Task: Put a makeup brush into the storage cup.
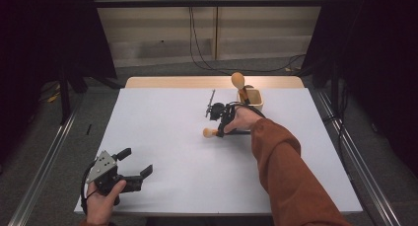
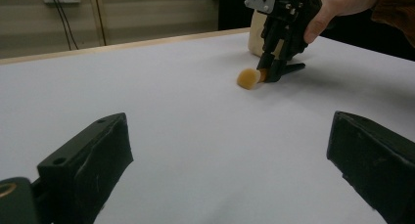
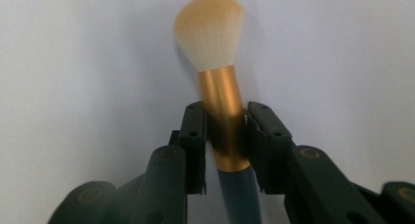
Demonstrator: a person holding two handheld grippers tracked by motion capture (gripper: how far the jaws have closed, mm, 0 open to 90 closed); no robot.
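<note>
Jaws of right gripper [image 3: 225, 136] clamped on makeup brush [image 3: 218, 62] at table's [image 1: 162, 122] 1 o'clock; left gripper [image 1: 134, 166] jaws wide open, empty, 7 o'clock.

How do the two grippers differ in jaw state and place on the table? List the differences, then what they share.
The left gripper has its jaws wide apart and bare; the right gripper is shut on the brush. The left gripper sits at the table's near left corner; the right gripper works farther out, beside the cream holder. Both have black jaws and are hand-held.

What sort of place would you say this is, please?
Probably a lab recording bay: a bare white table ringed by dark curtains, floor rails on both sides, and cables running down from wall sockets.
</note>
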